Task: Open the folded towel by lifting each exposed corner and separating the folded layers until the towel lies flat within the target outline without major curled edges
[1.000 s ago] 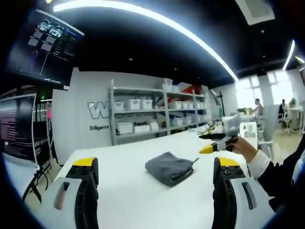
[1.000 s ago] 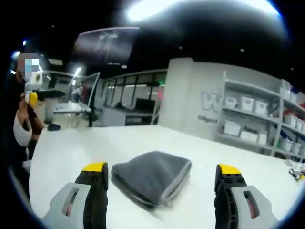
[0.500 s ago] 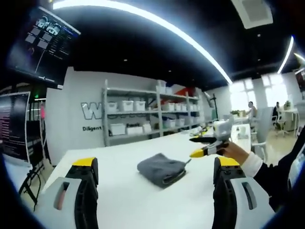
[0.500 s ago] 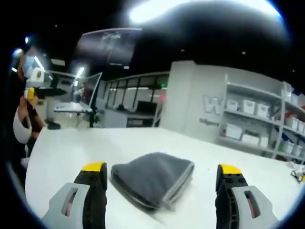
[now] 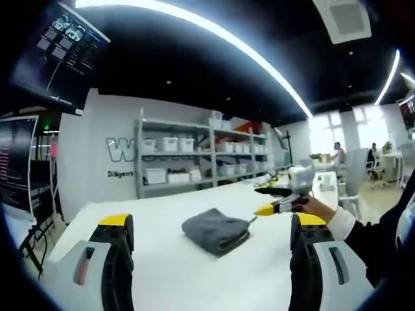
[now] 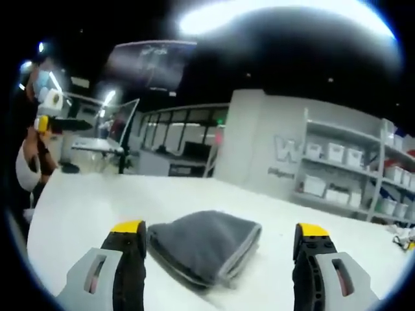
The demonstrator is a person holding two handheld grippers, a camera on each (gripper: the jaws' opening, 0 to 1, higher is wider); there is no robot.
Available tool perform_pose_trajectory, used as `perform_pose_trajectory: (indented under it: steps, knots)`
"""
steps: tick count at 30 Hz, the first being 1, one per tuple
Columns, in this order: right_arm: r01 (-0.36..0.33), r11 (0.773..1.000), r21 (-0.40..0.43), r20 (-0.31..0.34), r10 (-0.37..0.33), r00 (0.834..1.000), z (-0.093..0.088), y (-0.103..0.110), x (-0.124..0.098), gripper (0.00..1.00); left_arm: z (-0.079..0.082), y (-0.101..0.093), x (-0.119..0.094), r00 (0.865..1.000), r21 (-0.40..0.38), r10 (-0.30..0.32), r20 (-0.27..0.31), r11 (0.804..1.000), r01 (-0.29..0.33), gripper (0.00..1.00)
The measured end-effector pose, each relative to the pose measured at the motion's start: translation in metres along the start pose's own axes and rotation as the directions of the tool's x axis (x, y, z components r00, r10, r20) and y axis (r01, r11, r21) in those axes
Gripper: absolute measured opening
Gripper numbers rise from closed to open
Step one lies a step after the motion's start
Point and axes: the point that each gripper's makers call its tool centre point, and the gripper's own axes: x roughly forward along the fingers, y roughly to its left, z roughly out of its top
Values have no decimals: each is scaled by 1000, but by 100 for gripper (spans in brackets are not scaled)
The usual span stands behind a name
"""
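Presently, one white table (image 5: 194, 272) carries one grey folded towel (image 5: 214, 229), centre of the left gripper view and low centre of the right gripper view (image 6: 204, 245). No target outline is discernible. Judged step: approach, nothing unfolded yet. Two claws counted: left claw (image 5: 211, 223) open, empty; right claw (image 6: 220, 234) open, straddling the towel, also seen at centre right (image 5: 271, 199). Next move: descend, pinch one exposed corner.

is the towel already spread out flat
No, the towel lies folded in a thick bundle on the table, ahead of the open right jaws.
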Motion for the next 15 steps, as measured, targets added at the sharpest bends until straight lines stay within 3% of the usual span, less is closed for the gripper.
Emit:
perform_pose_trajectory:
  steps: [11, 15]
  knots:
    - [29, 999, 21, -2, -29, 1000, -9, -1, 5, 93, -1, 7, 1, 999, -42, 6, 37, 999, -5, 87]
    - [47, 999, 20, -30, -46, 998, -18, -5, 9, 93, -1, 10, -1, 999, -47, 13, 40, 999, -11, 85]
